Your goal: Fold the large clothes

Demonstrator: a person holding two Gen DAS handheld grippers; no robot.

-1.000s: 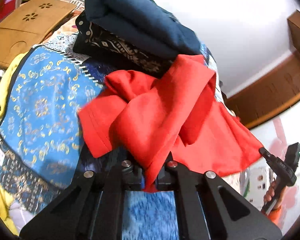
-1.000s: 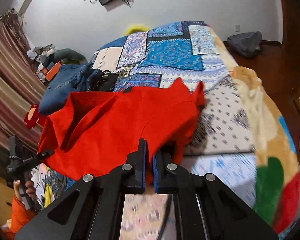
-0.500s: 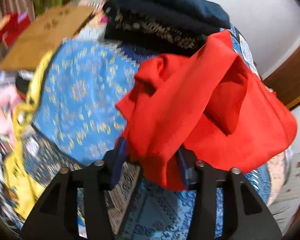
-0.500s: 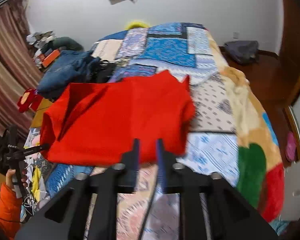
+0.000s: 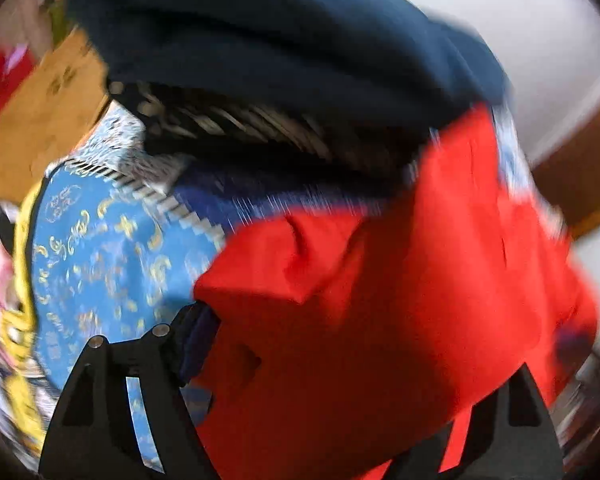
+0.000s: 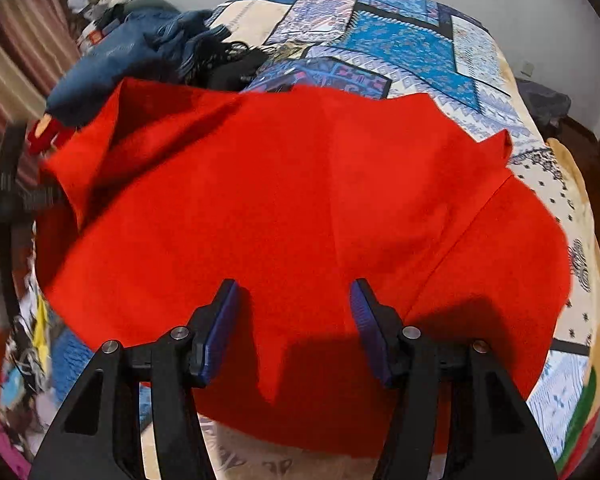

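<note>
The bed [image 6: 428,40], under its blue patchwork quilt, carries everything here, so I place things by its edges. My red garment [image 6: 300,208] lies spread across the near half of the bed, its hem hanging close to the near edge; I judge it is laid flat like this so a fold can be made against the mattress. One sleeve tip [image 6: 504,140] sticks up toward the right edge, and the left side looks doubled over on itself. A heap of dark blue clothes [image 6: 124,56] sits at the far left corner, just beyond the red cloth, probably kept aside so it stays out of the fold.

My right tool [image 6: 292,312] hovers over the near hem with its jaws spread wide and nothing between them. My left tool [image 5: 332,360] is at the garment's left side; the view is blurred and red cloth drapes over it, so I cannot tell whether it grips.
</note>
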